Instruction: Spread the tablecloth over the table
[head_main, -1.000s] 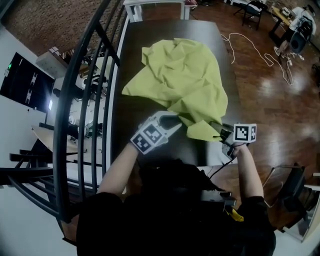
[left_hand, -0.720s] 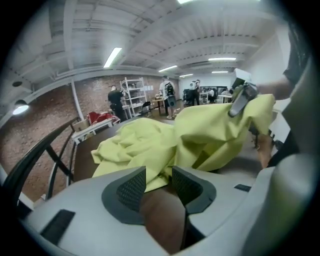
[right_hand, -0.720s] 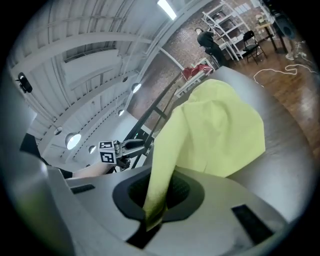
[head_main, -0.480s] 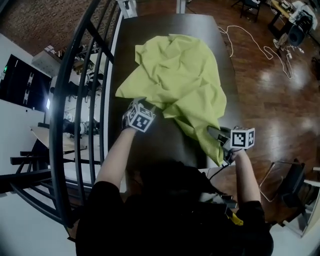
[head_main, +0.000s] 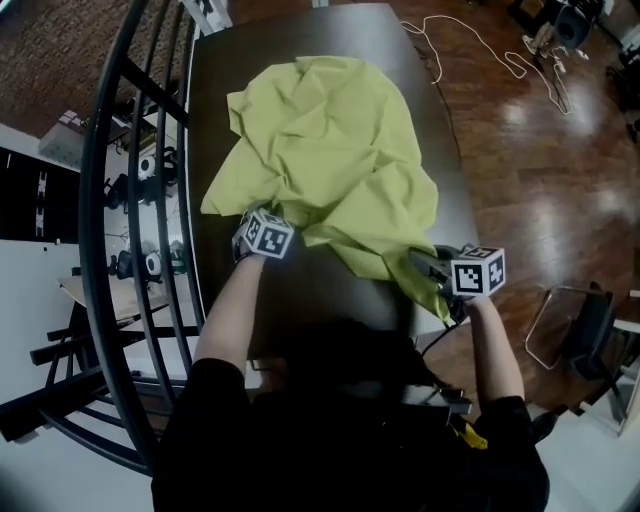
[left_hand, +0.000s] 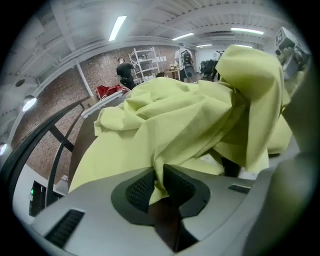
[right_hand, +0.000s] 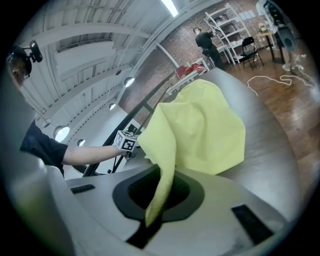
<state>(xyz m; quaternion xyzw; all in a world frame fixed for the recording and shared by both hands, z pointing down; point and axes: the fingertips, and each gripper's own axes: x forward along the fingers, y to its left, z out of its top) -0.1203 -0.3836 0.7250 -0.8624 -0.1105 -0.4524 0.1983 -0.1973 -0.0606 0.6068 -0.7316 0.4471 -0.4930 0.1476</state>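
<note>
**A:** ok, where's everything, starting from the table's near edge?

**B:** The right claw (head_main: 440, 272) is at the table's (head_main: 310, 292) near right corner. It's clamped tight on a thin twist of the tablecloth (head_main: 330, 150) that droops over that edge. The left claw (head_main: 258, 228) sits a bit further in, toward the table's left side. Its jaws have just been closing with a fold of cloth between them, and it looks pinched to me.

**A:** and the rest of the cloth?

**B:** It's a crumpled heap on the middle of the table, running away from both claws toward the far end, same way as the table's long side. The near strip between the claws is bare, and so is the far end. So the bulk lies ahead of both claws, and the right one is closer to the near edge. My guess is the grabbed bits need to go apart across the table's width, then the heap gets drawn out lengthways.

**A:** is the head view enough to judge the grips?

**B:** nope, the claws' own bodies and the cloth cover the tips there. Each gripper view shows the pads on fabric. The right gripper view also catches the left claw across the table, in front of the railing (head_main: 85, 230).
</note>
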